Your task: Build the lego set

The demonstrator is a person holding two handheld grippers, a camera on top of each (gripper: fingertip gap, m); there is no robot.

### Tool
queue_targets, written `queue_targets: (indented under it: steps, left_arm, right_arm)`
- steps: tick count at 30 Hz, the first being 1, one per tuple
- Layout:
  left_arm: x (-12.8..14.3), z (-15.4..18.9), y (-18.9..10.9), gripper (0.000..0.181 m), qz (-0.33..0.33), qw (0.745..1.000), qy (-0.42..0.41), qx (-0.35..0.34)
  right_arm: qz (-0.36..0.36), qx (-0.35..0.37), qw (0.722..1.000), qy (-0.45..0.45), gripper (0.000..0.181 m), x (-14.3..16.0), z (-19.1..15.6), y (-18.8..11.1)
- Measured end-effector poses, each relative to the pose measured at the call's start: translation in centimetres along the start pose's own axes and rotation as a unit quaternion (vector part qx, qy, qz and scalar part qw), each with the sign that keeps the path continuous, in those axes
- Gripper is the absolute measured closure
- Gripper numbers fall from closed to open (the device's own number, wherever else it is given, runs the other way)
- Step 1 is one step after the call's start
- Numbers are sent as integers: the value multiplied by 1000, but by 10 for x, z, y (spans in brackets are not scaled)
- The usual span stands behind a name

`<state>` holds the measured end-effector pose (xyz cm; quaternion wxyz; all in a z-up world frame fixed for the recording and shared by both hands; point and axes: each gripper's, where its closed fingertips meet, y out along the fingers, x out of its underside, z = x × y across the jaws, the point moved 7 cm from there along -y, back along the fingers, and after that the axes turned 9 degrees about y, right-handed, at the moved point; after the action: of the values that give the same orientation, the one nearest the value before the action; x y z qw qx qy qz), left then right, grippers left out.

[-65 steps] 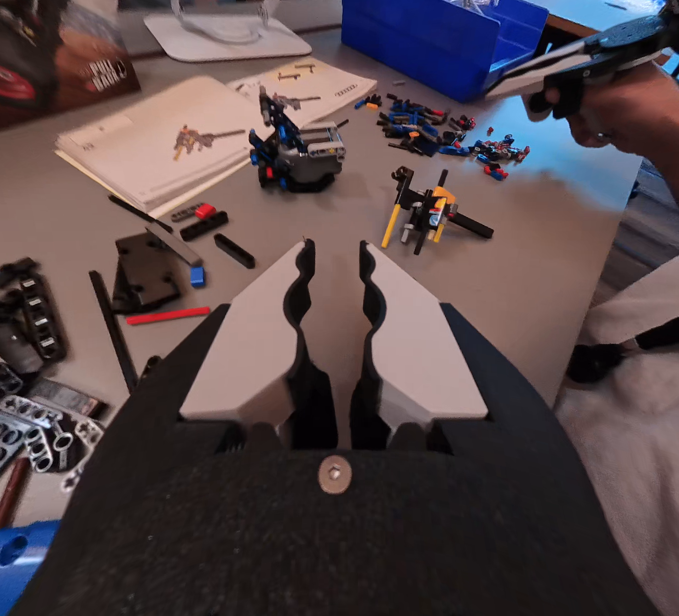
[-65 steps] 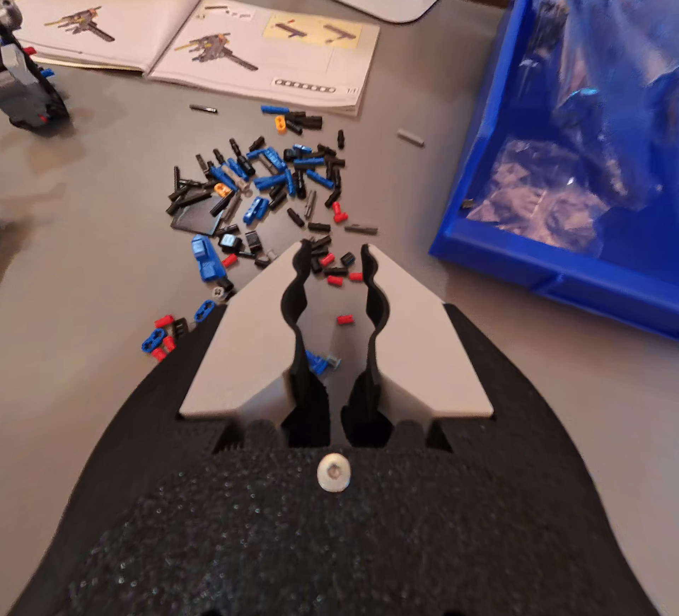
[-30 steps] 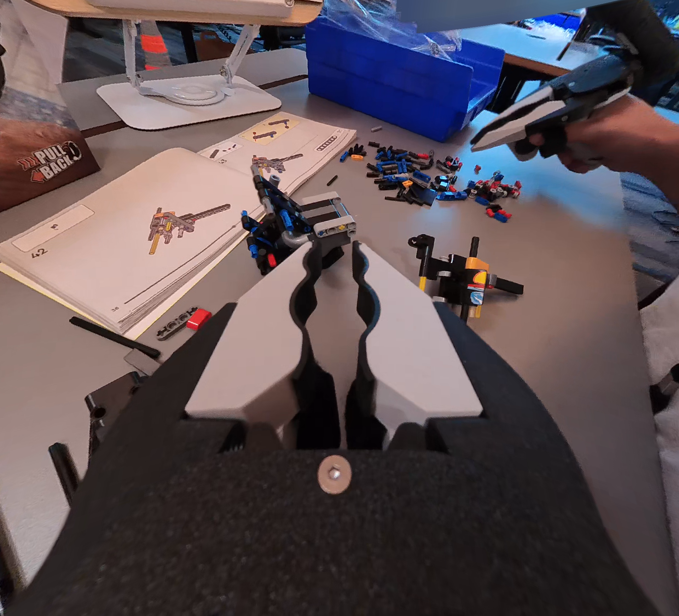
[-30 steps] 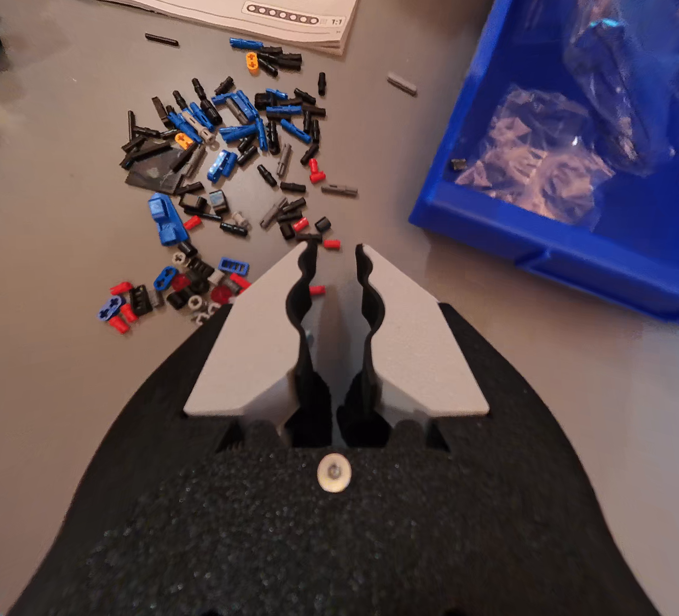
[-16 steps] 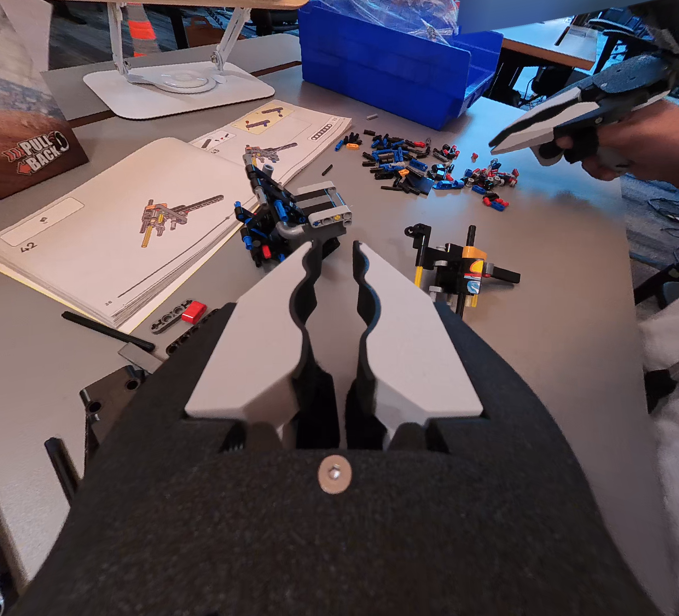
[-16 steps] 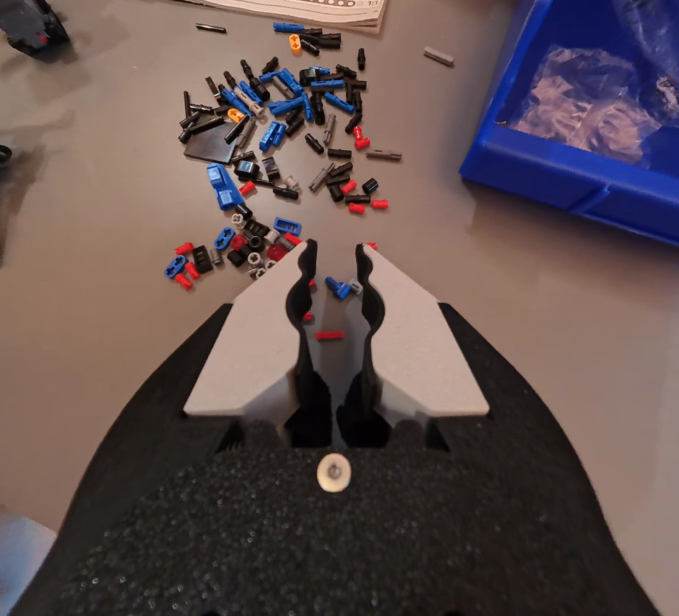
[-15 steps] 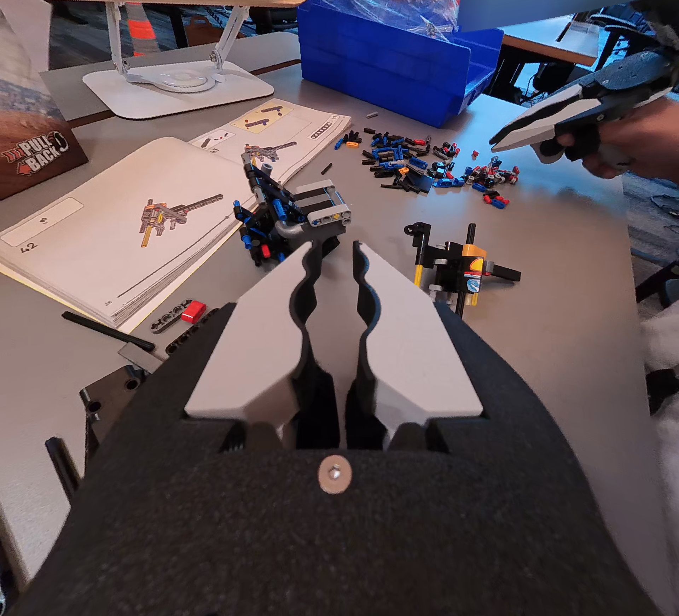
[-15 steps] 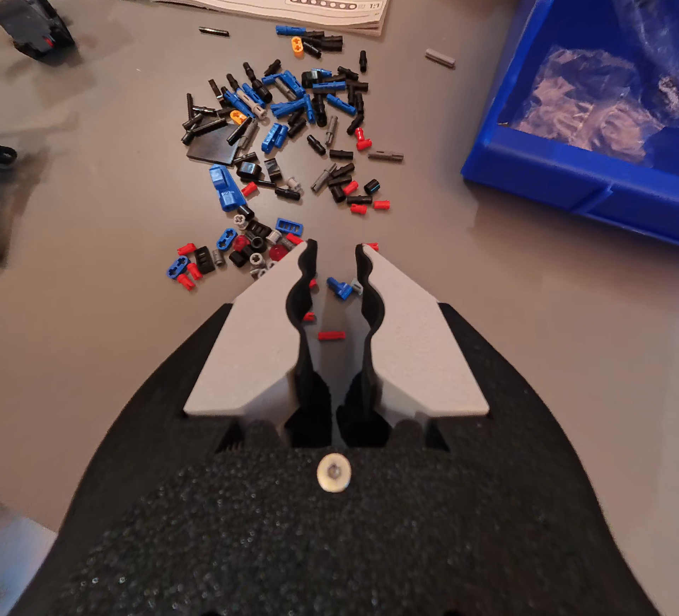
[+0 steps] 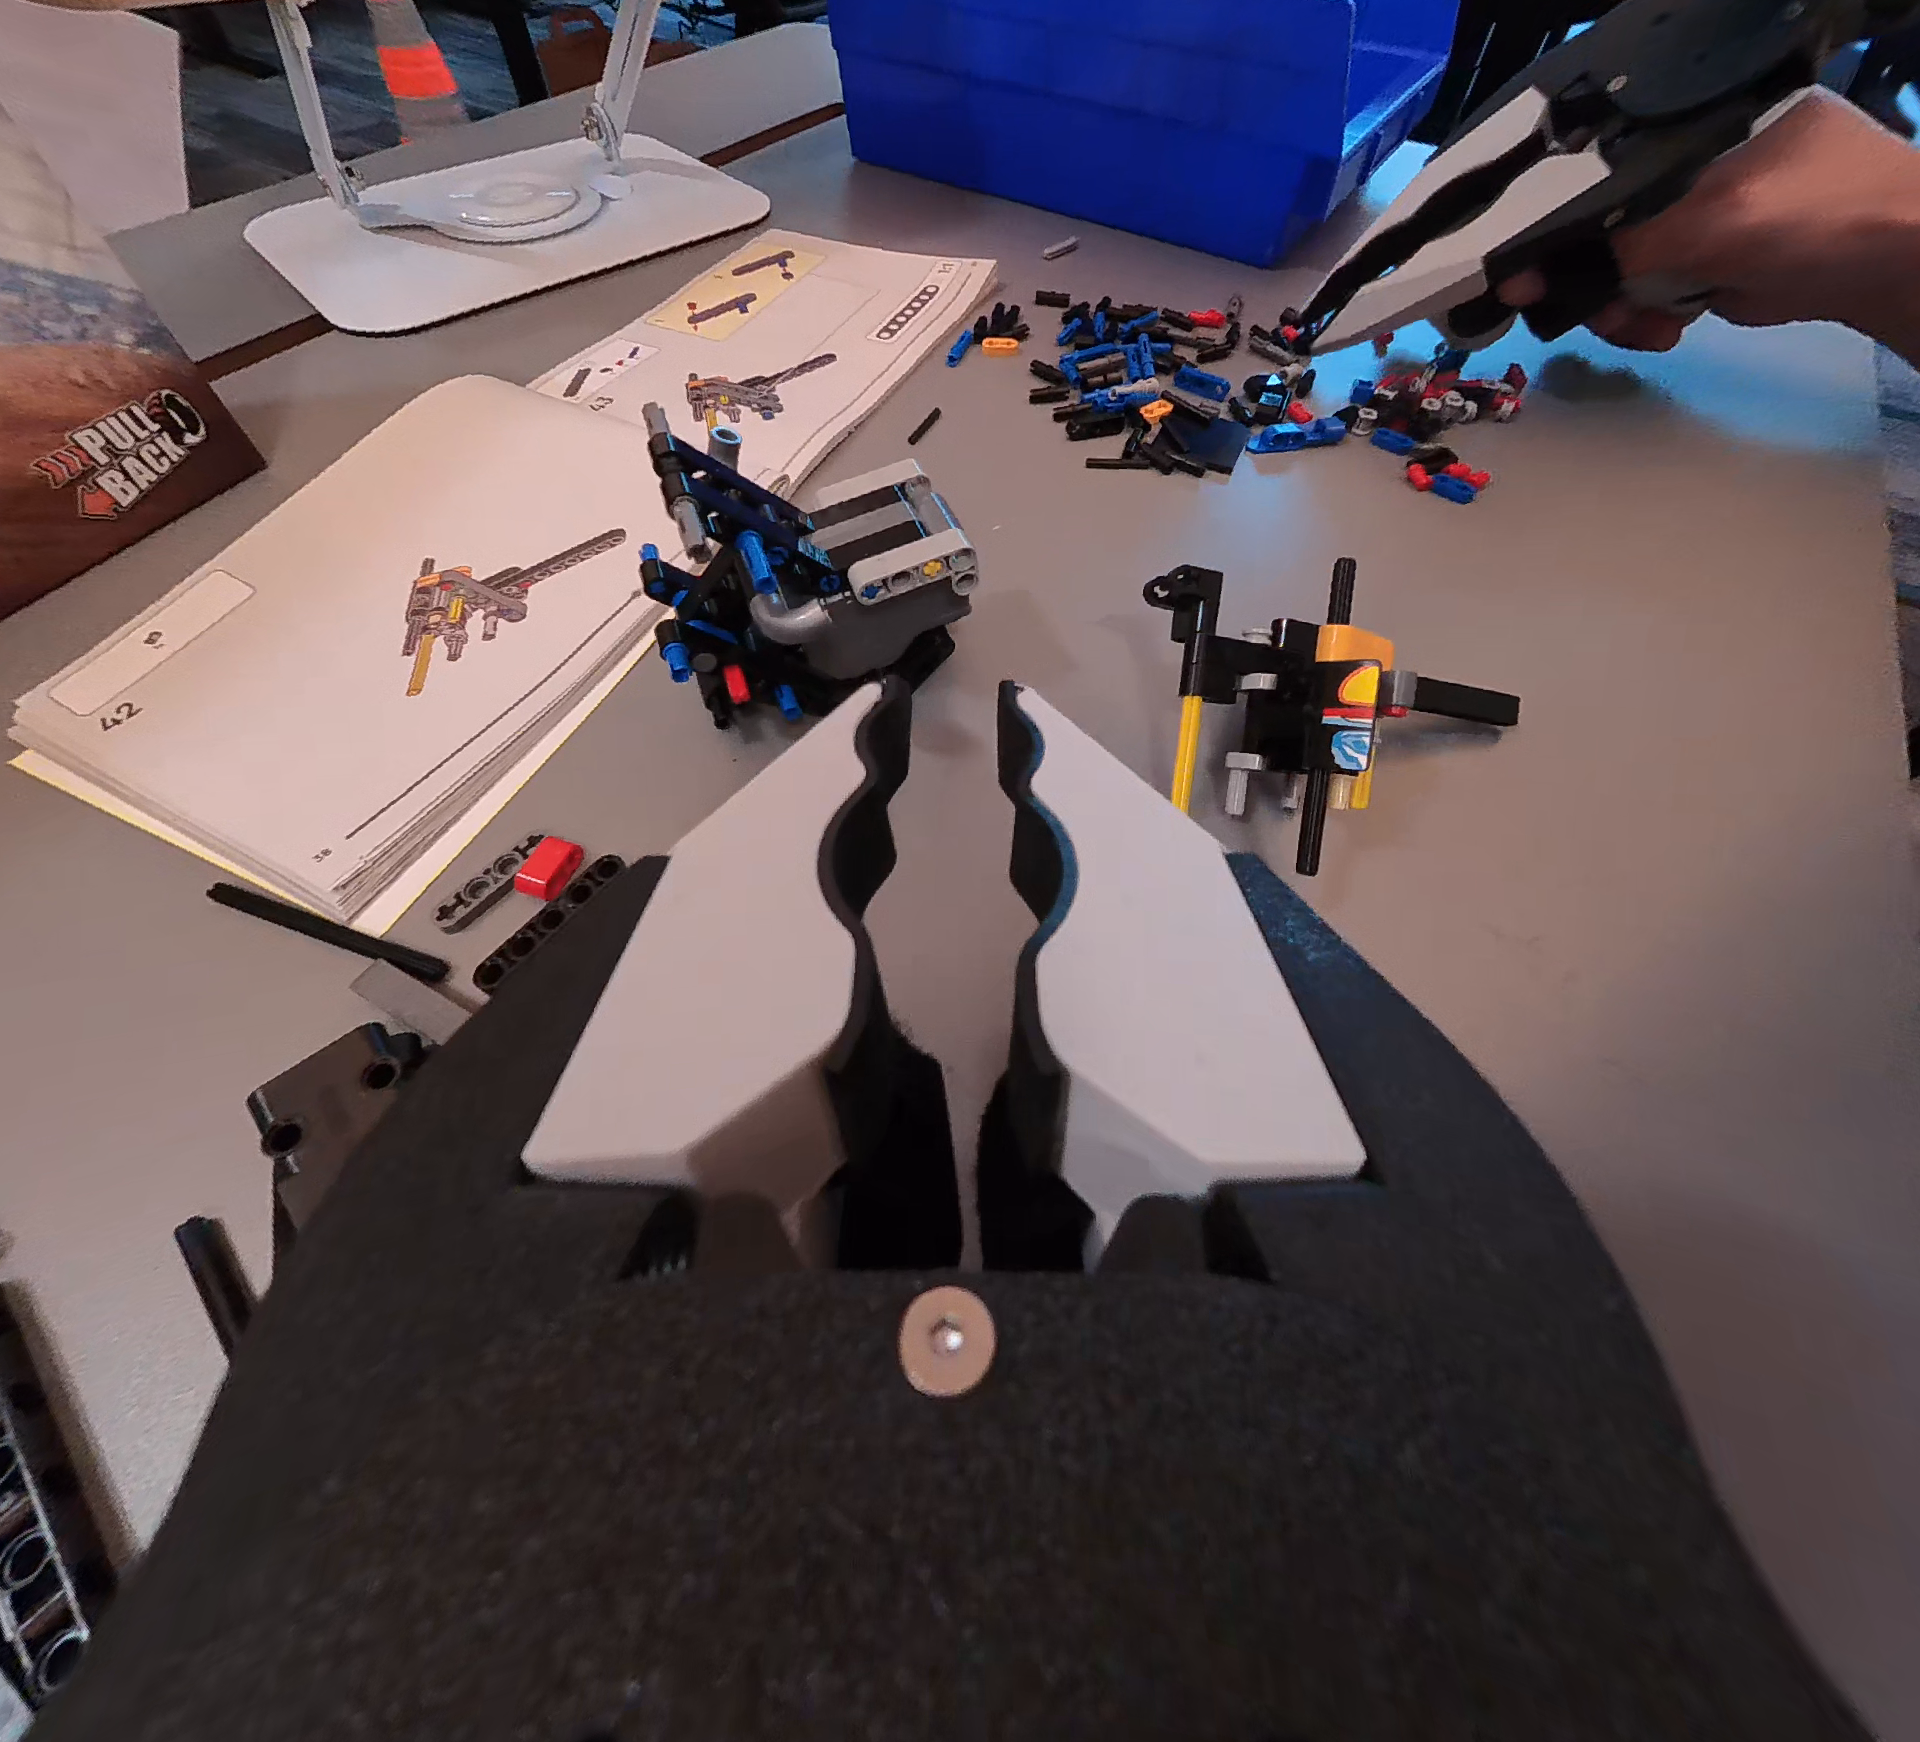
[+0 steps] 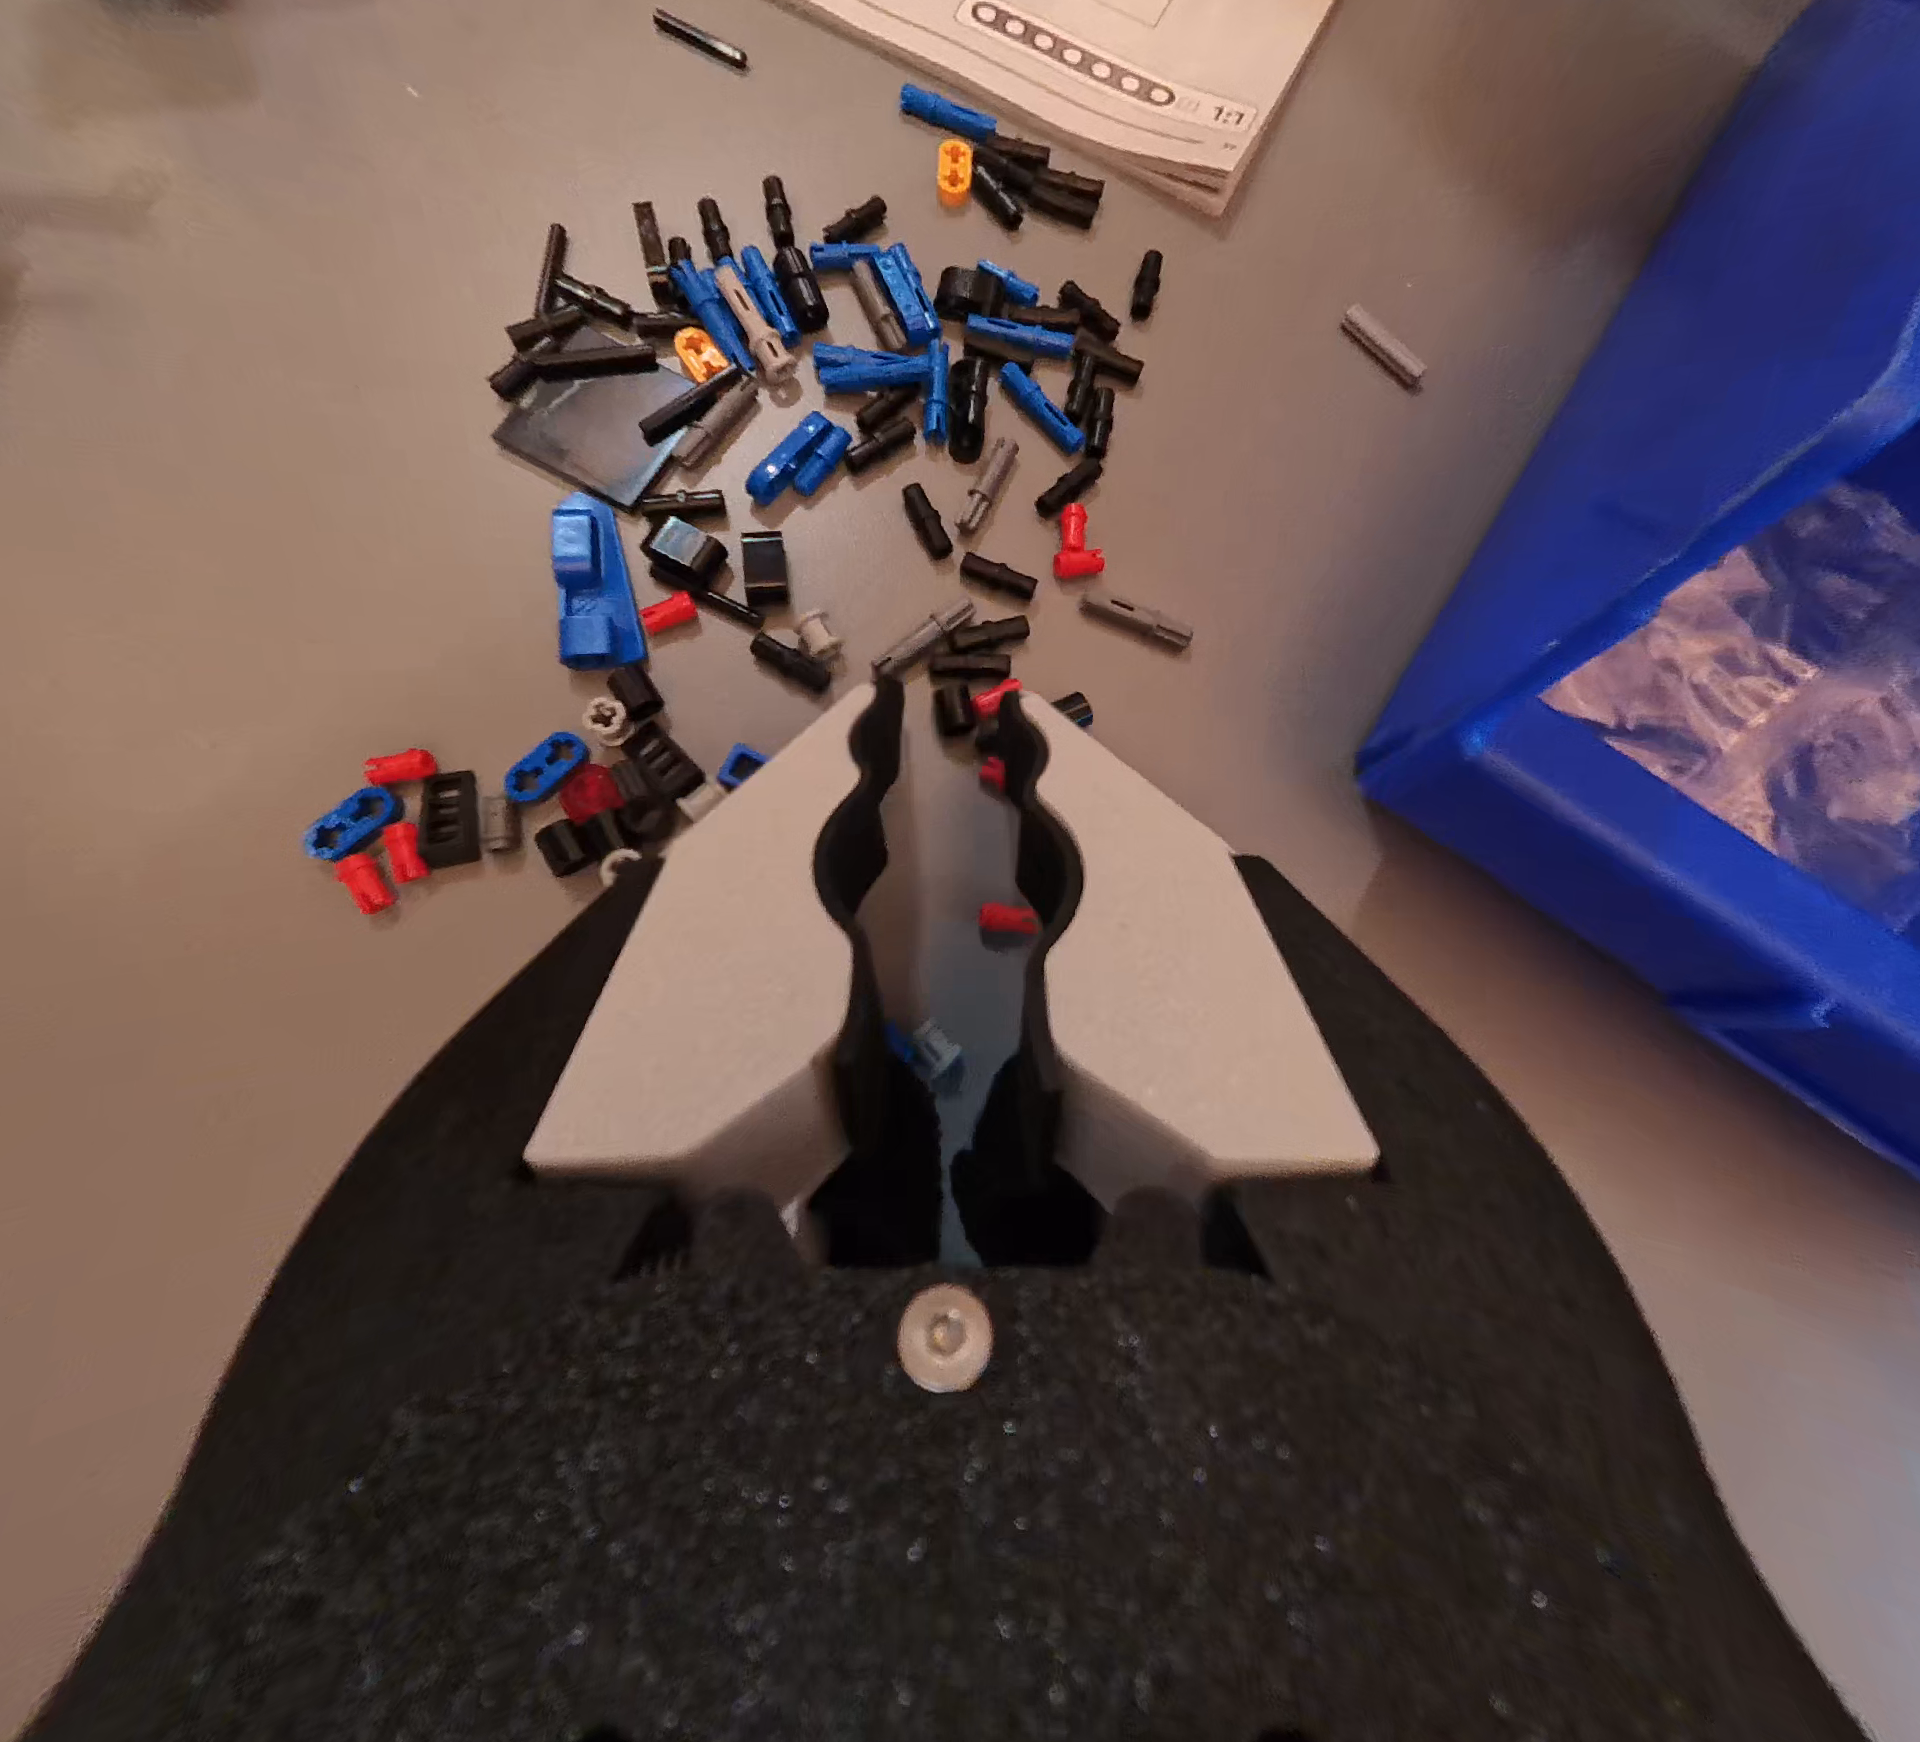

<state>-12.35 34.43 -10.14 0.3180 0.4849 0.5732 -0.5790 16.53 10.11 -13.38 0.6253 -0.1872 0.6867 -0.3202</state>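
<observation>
While the right gripper (image 10: 948, 705) is lowered with jaws parted and empty over the loose pins (image 10: 831, 404) scattered on the desk (image 10: 260, 290), a small red pin (image 10: 995, 697) is framed at its tips. Light, hard and slippery, it is best pinched across its middle. The left gripper (image 9: 951, 695) is held empty, jaws slightly apart, beside the half-built model (image 9: 821, 591).

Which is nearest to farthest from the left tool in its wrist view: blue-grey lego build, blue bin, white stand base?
Measured from the left tool:
1. Blue-grey lego build: just ahead of the tips, slightly left.
2. White stand base: far left, beyond the open manual.
3. Blue bin: far right, at the table's back edge.
The stand base and bin are close in depth; treat that order as tentative.
</observation>
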Motion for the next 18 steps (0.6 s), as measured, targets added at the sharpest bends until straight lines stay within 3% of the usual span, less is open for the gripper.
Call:
queue_targets:
  steps: [6,13,18]
  left_arm:
    - [3,6,6,166,-28,999,30,-5]
    - [2,8,6,166,-26,999,40,-14]
    - [1,6,1,166,-12,1000,16,-15]
  right_arm:
    - [-3,-5,1000,2,175,4,-1,4]
    - [16,-6,1000,-1,175,-3,-6,-3]
    - [77,-88,993,-23,175,-33,-56,-15]
